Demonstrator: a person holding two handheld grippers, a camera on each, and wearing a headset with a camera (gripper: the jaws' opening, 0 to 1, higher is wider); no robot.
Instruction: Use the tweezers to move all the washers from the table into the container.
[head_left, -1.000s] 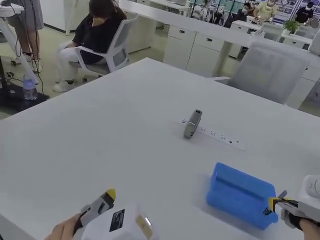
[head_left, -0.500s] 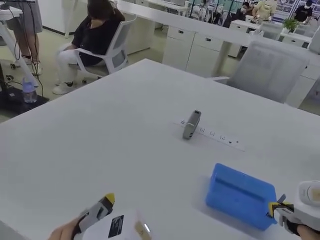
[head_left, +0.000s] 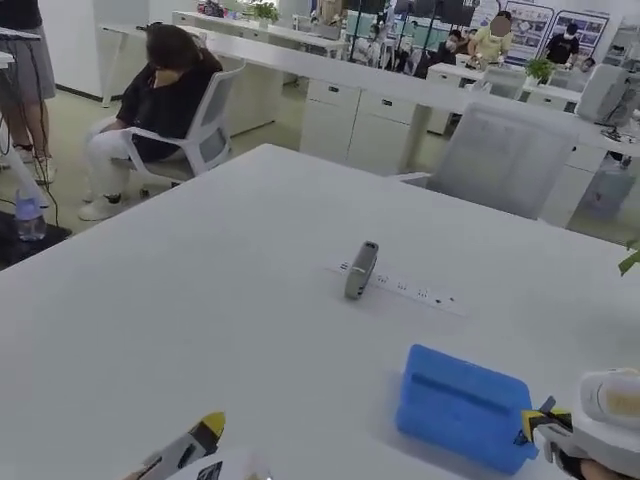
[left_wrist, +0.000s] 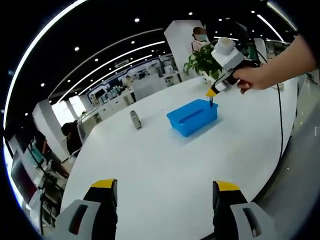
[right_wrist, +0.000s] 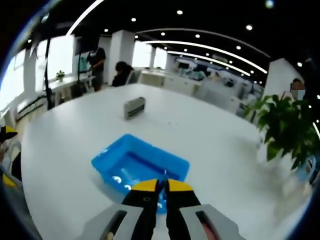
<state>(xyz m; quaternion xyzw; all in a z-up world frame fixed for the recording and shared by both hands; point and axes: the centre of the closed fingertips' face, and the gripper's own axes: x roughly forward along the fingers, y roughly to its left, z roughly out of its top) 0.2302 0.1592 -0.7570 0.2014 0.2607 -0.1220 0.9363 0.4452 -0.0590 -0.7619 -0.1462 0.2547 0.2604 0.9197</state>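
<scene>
We see thin metal tweezers (right_wrist: 164, 175) clamped in the closed jaws of our right gripper (right_wrist: 158, 186), tip over the near rim of the blue plastic container (right_wrist: 137, 160) just ahead; blurred pale specks (right_wrist: 116, 179) lie inside. Our left gripper (left_wrist: 162, 192) has jaws apart, empty, above the white table (left_wrist: 150, 165), container well ahead. A small grey device (right_wrist: 134, 107) is beyond.

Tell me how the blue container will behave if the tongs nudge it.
Low and wide, the blue container probably won't tip. It looks like thin plastic, so likely light. On the smooth white table it may slide.
</scene>
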